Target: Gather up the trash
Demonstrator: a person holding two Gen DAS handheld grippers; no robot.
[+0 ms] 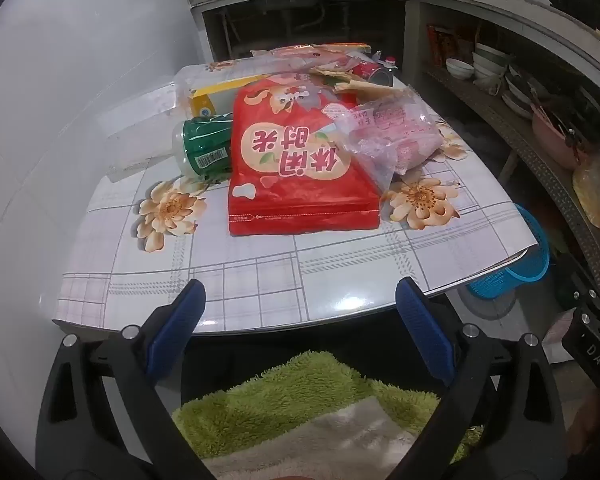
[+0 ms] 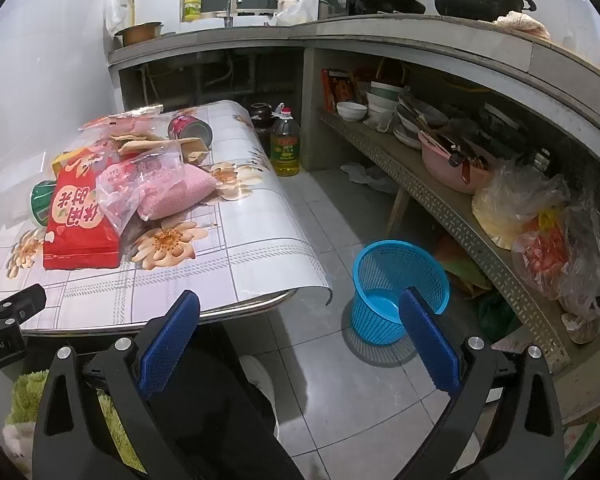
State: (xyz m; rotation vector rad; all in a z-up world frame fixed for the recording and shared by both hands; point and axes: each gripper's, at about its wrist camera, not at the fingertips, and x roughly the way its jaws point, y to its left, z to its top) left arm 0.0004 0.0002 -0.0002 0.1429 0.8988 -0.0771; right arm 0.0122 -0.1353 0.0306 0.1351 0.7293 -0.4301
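Trash is piled mid-table (image 1: 260, 280): a red snack bag (image 1: 300, 168), a green bottle (image 1: 206, 148) touching its left side, a clear pink bag (image 1: 388, 136). The left gripper (image 1: 300, 300) and right gripper (image 2: 300, 308) are held wide apart, empty, short of the table's near edge. A blue basket (image 2: 396, 280) stands on open floor right of the table.
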